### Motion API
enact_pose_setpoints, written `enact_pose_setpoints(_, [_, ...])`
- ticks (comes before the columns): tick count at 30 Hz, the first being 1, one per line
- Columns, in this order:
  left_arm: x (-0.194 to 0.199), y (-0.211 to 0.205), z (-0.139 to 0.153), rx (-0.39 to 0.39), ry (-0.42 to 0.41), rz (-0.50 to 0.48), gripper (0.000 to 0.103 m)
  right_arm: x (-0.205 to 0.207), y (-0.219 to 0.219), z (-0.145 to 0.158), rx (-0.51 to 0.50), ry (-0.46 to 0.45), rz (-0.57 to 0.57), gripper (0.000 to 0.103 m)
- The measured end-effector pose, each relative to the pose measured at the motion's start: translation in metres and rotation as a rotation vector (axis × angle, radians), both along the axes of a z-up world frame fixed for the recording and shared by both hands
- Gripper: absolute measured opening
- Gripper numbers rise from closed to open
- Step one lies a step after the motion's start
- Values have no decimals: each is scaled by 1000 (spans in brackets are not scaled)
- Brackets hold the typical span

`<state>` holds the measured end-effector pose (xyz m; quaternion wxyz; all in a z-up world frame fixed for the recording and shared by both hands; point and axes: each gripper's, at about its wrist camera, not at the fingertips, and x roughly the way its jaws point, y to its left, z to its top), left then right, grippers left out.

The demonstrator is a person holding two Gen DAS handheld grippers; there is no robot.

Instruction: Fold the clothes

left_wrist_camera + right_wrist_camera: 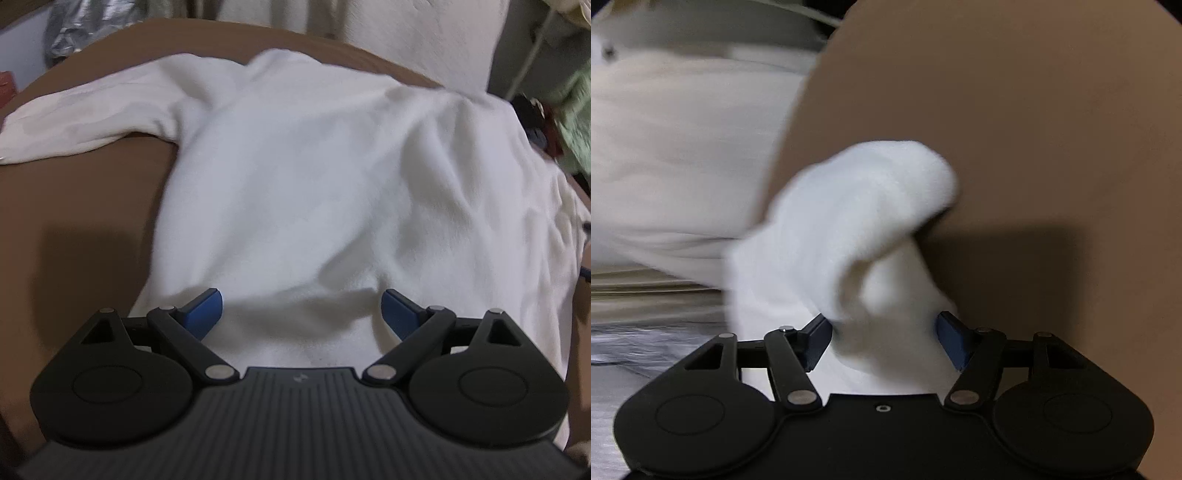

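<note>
On the left, our left gripper (pixel 303 314) hangs over the hem end of a white sweater (pixel 314 177) spread flat on the brown table (pixel 74 229), its jaws wide with nothing pinched. One sleeve (pixel 85 114) trails off to the left. On the right, our right gripper (pixel 884 339) has a bunched cuff (pixel 857 221) between its jaws, which stand apart and seem not to press it. The knit looks soft, light and floppy; we would take it by seams, cuffs or hem.
</note>
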<state>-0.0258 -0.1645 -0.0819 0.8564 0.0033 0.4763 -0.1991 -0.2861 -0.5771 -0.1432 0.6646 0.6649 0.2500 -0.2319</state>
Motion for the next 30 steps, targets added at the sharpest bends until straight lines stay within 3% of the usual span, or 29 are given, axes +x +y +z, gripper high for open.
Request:
enact_pose_setpoints(3, [-4, -17, 8, -34, -22, -21, 94, -8, -6, -12, -6, 13, 6, 71])
enact_pose_setpoints(5, [-5, -32, 13, -59, -37, -49, 94, -5, -9, -16, -9, -47, 10, 73])
enact_pose_setpoints(6, [-6, -40, 16, -72, -41, -59, 94, 2, -10, -16, -64, -48, 23, 77])
enact_pose_setpoints(8, [-5, -56, 19, -90, -36, -69, 94, 16, -11, -15, -186, -48, 63, 73])
enact_pose_setpoints(9, [-5, -62, 21, -94, -38, -77, 94, 28, -7, -9, -294, -37, 115, 45])
enact_pose_setpoints(10, [-6, -66, 23, -94, -44, -83, 94, 37, 4, 3, -413, -32, 139, 28])
enact_pose_setpoints(14, [-9, -61, 38, -101, -91, -64, 94, 72, 75, 62, -901, -30, 250, 25])
enact_pose_setpoints(16, [-4, -45, 44, -128, -98, -7, 94, 88, 140, 92, -1175, -72, 417, 25])
enact_pose_setpoints(18, [-1, -22, 49, -187, -91, 65, 94, 97, 205, 103, -1316, -178, 649, 25])
enact_pose_setpoints(19, [1, -12, 51, -217, -80, 91, 94, 101, 234, 104, -1350, -229, 762, 26])
enact_pose_setpoints(22, [5, 9, 49, -289, -26, 105, 94, 111, 292, 69, -1179, -252, 1075, 27])
enact_pose_setpoints(23, [5, 13, 48, -300, -14, 102, 94, 109, 306, 57, -1160, -247, 1132, 28])
enact_pose_setpoints(25, [5, 14, 44, -299, -3, 87, 94, 106, 323, 40, -1109, -246, 1223, 41])
enact_pose_setpoints(28, [8, 10, 36, -346, 26, 50, 94, 102, 332, 38, -1042, -236, 1332, 54])
enact_pose_setpoints(30, [10, 7, 32, -377, 46, 25, 94, 98, 330, 47, -1022, -247, 1359, 55])
